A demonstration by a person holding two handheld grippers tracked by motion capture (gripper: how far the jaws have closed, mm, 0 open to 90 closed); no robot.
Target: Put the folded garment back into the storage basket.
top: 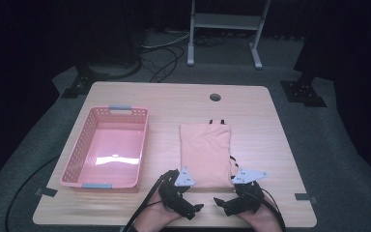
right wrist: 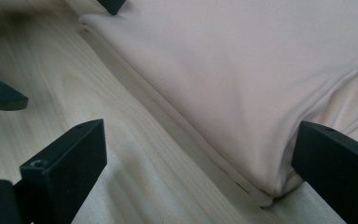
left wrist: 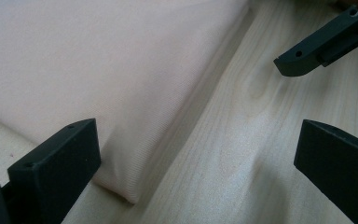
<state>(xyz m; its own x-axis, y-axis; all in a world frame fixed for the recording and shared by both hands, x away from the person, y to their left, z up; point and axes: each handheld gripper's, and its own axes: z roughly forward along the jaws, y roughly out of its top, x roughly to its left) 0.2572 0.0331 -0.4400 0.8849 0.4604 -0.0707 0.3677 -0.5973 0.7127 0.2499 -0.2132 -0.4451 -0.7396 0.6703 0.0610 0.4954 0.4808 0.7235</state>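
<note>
One folded pink cloth (top: 206, 153) lies flat on the counter (top: 270, 145), right of centre, its near edge just in front of the person's two hands. The left tongs (top: 179, 180) sit at the cloth's near left corner and the right tongs (top: 239, 180) at its near right corner, a placement that looks meant for taking both corners at once so the folded layers lift together instead of sliding apart. In the left gripper view the left tongs (left wrist: 200, 154) stand wide open, one jaw just over the cloth's (left wrist: 98, 70) corner and the other over bare wood, holding nothing. In the right gripper view the right tongs (right wrist: 200, 163) are just as wide open and empty, with one jaw at the stacked edge of the cloth (right wrist: 242, 70) and the other over the counter. The fold faces the hands, which gives the jaws a thick, firm edge to bite rather than a single loose layer. One pink basket (top: 107, 147) stands on the left half of the counter, well apart from the cloth, open side up and nothing in it, so it seems the likely place for the cloth to go. Counted: one cloth, one basket, two tongs. A round hole (top: 215, 97) marks the counter's far edge.
</note>
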